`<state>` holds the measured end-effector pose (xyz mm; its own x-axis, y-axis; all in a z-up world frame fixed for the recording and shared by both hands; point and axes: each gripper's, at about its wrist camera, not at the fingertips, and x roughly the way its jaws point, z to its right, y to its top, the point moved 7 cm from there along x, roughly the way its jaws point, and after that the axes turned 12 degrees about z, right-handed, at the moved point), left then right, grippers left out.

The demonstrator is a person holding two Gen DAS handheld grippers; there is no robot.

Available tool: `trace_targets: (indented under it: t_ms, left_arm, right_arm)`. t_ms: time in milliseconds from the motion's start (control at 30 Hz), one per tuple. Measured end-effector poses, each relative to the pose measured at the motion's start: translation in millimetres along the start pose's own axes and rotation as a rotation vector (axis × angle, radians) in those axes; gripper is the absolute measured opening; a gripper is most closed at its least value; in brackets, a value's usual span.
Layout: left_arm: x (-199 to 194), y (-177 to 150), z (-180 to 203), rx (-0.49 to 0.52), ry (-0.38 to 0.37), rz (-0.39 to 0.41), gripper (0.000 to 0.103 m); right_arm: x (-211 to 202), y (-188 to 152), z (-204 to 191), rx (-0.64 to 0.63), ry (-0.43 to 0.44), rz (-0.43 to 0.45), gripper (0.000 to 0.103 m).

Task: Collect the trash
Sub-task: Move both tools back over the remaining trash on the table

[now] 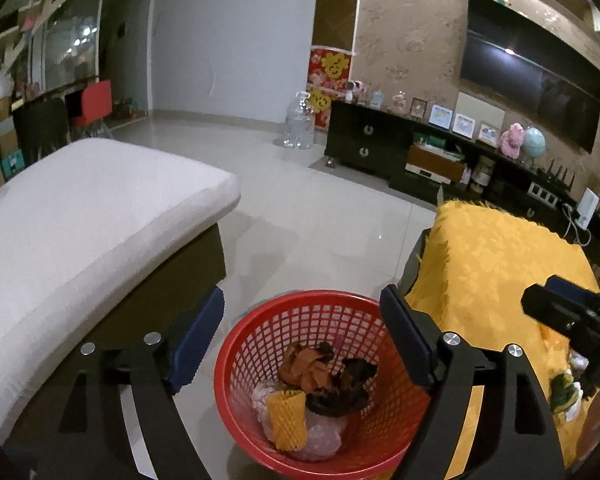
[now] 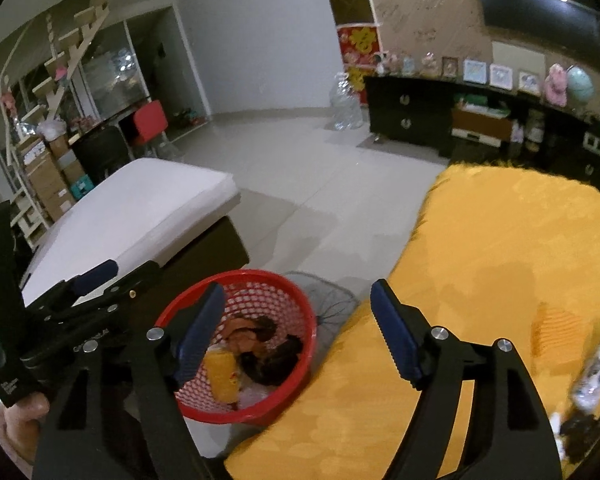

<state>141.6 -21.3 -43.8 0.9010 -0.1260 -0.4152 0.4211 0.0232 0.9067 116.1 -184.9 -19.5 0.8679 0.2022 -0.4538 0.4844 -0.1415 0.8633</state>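
A red mesh basket (image 1: 320, 295) (image 2: 260, 276) stands on the tiled floor between a sofa and a table. Inside it lie a yellow foam net (image 1: 286, 416) (image 2: 220, 376), orange peel (image 1: 304, 368), a dark peel (image 1: 348, 392) and a pale bag. My left gripper (image 1: 300, 320) hangs open right above the basket with nothing between its fingers. My right gripper (image 2: 298, 300) is open and empty too, over the basket's right rim and the table edge. More trash lies on the yellow tablecloth (image 2: 500, 240): an orange foam net (image 2: 556, 332), a plastic wrapper (image 2: 596, 368) and a dark scrap (image 2: 580, 428).
A white-cushioned sofa (image 1: 80, 220) stands left of the basket, and the yellow-covered table (image 1: 492, 256) to its right. A grey wire object (image 2: 332, 300) lies behind the basket. Further off are a dark TV cabinet (image 1: 364, 140), a large water bottle (image 1: 299, 124) and open tiled floor.
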Motion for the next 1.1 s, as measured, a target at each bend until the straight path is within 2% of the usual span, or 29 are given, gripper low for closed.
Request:
trace_targets:
  t_ms: [367, 1100]
  left_arm:
    - [-5, 2, 13, 0.014, -0.035, 0.024, 0.080]
    - [-12, -5, 63, 0.072, -0.129, 0.024, 0.082]
  right_arm:
    - [-28, 4, 32, -0.042, -0.131, 0.073, 0.081]
    - [-100, -14, 122, 0.081, -0.358, 0.129, 0.082]
